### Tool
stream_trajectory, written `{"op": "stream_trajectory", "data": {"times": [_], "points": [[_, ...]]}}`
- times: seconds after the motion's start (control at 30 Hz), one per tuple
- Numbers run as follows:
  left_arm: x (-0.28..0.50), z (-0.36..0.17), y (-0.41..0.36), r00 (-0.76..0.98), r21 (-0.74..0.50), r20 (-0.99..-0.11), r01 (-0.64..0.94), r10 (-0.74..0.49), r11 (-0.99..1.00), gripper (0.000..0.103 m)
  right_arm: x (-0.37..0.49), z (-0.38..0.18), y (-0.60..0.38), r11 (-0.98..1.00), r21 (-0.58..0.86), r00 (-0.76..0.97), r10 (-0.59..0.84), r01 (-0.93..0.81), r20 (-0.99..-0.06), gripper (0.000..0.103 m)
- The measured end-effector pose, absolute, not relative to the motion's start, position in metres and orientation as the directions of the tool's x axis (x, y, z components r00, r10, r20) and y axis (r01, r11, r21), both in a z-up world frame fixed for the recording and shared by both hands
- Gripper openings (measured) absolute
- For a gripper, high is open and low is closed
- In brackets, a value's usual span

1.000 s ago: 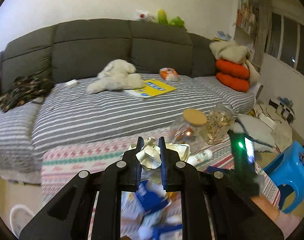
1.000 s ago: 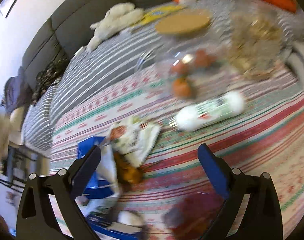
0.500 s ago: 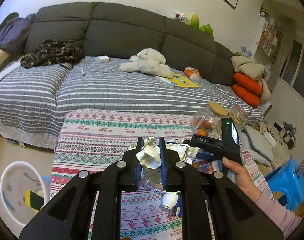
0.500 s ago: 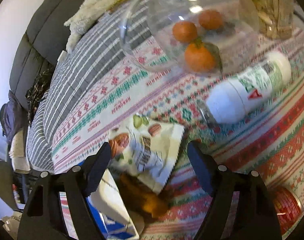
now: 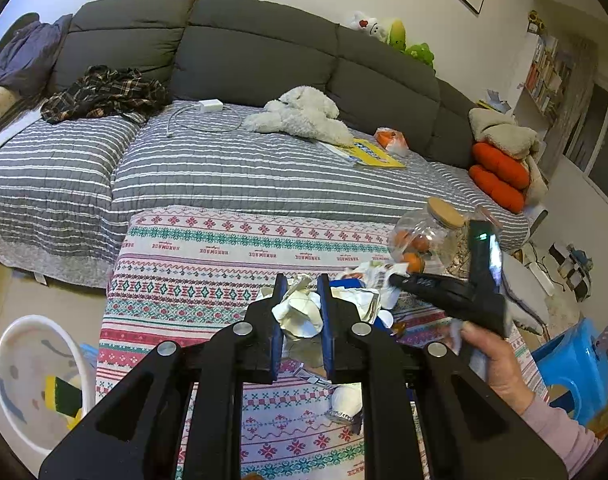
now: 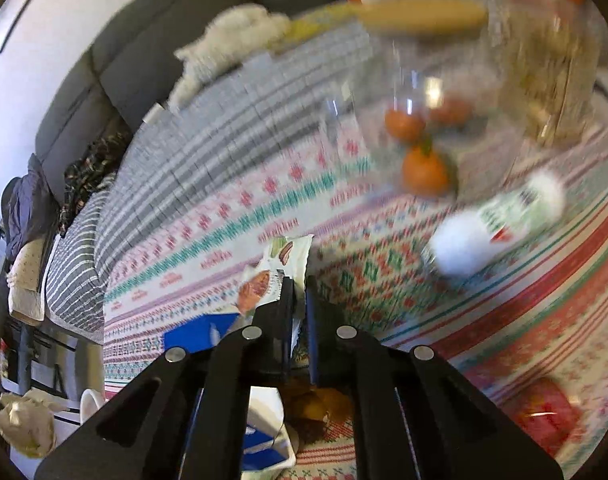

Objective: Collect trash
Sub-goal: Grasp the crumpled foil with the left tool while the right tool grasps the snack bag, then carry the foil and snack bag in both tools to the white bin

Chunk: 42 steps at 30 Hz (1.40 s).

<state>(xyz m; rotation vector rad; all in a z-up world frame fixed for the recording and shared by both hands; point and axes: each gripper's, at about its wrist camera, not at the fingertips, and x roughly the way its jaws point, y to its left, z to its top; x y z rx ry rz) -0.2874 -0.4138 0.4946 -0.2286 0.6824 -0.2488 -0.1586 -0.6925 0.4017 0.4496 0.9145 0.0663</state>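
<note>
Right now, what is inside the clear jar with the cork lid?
The clear jar holds three orange fruits, like mandarins. The view is blurred, so anything smaller inside cannot be seen.

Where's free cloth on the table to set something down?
Free: the patterned tablecloth on its sofa-side and left stretch, toward the white bin. Crowded: the wrapper pile between both grippers, the fruit jar, white bottle and red can on the right.

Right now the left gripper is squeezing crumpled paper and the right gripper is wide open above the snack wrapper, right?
Not quite. The right gripper is not open: the right wrist view shows its jaws closed on the snack wrapper. The left gripper does squeeze the crumpled paper, as the left wrist view shows.
</note>
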Motion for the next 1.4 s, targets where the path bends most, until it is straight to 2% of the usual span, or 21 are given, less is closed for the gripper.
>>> {"op": "stream_trajectory", "data": {"times": [0.27, 0.53, 0.93, 1.4], "points": [[-0.296, 0.502, -0.424, 0.773, -0.275, -0.566, 0.153, -0.288, 0.949, 0.014, -0.196, 0.454, -0.699, 0.963, 0.253, 0.733, 0.107, 0.091, -0.672, 0.006], [-0.311, 0.510, -0.433, 0.816, -0.205, -0.531, 0.139, -0.230, 0.969, 0.014, -0.236, 0.482, -0.685, 0.986, 0.158, 0.803, 0.056, 0.048, -0.594, 0.006], [-0.326, 0.510, -0.416, 0.826, -0.181, -0.536, 0.088, -0.173, 0.980, 0.014, -0.272, 0.505, -0.626, 0.986, 0.142, 0.842, 0.150, -0.089, -0.518, 0.006], [-0.341, 0.510, -0.364, 0.827, -0.165, -0.556, -0.012, -0.083, 0.986, 0.014, -0.287, 0.506, -0.557, 0.959, 0.164, 0.813, 0.282, -0.230, -0.509, 0.006]]}}
